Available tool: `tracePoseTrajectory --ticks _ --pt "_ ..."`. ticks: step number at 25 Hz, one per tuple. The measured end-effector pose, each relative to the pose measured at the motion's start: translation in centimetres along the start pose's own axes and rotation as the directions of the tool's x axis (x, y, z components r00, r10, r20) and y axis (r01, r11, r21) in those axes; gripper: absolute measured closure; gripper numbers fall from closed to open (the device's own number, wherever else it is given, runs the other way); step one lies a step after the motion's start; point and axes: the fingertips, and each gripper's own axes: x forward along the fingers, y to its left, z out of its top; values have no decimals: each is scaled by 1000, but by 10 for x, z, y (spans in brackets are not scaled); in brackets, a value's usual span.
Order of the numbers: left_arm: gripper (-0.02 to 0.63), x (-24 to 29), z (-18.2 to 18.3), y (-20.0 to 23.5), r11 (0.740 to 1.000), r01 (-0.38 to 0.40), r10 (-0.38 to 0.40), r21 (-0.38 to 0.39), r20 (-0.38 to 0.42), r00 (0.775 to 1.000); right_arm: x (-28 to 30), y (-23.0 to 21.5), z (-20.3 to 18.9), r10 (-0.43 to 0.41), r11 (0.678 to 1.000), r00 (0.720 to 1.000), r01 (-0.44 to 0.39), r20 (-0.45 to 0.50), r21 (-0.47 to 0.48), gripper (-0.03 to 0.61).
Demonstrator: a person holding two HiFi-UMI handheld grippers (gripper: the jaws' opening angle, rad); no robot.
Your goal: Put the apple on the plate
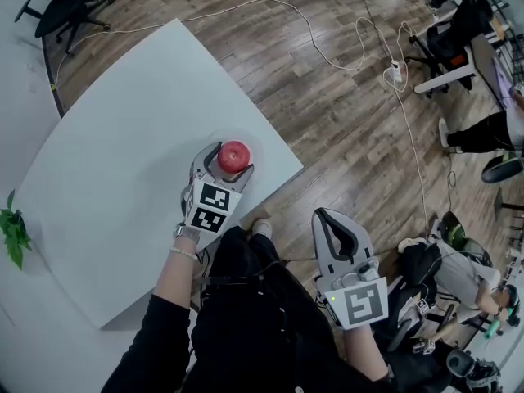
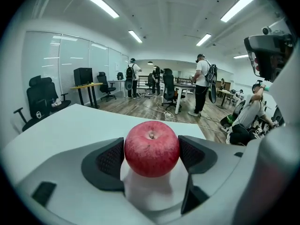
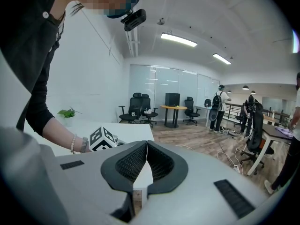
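A red apple (image 1: 233, 156) sits between the jaws of my left gripper (image 1: 231, 162) near the right edge of the white table (image 1: 123, 154). In the left gripper view both dark pads press the sides of the apple (image 2: 151, 149), stem up, so the left gripper (image 2: 151, 154) is shut on it. I cannot tell whether the apple rests on the table or hangs just above it. My right gripper (image 1: 326, 218) is off the table, over the wooden floor near my legs, and in its own view the right gripper (image 3: 146, 154) is shut with nothing in it. No plate shows in any view.
A small green plant (image 1: 12, 232) stands at the table's left edge. White cables and a power strip (image 1: 395, 72) lie on the floor beyond the table. An office chair (image 1: 65, 6) stands at the far left. A seated person (image 1: 458, 277) is close on the right.
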Motion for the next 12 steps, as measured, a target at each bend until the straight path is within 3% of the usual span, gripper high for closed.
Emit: tracePoseTrajectory --ticks 12 --pt "254 -19 20 -3 1000 -9 9 -1 73 997 -2 7 6 18 1000 1000 -18 12 -8 537"
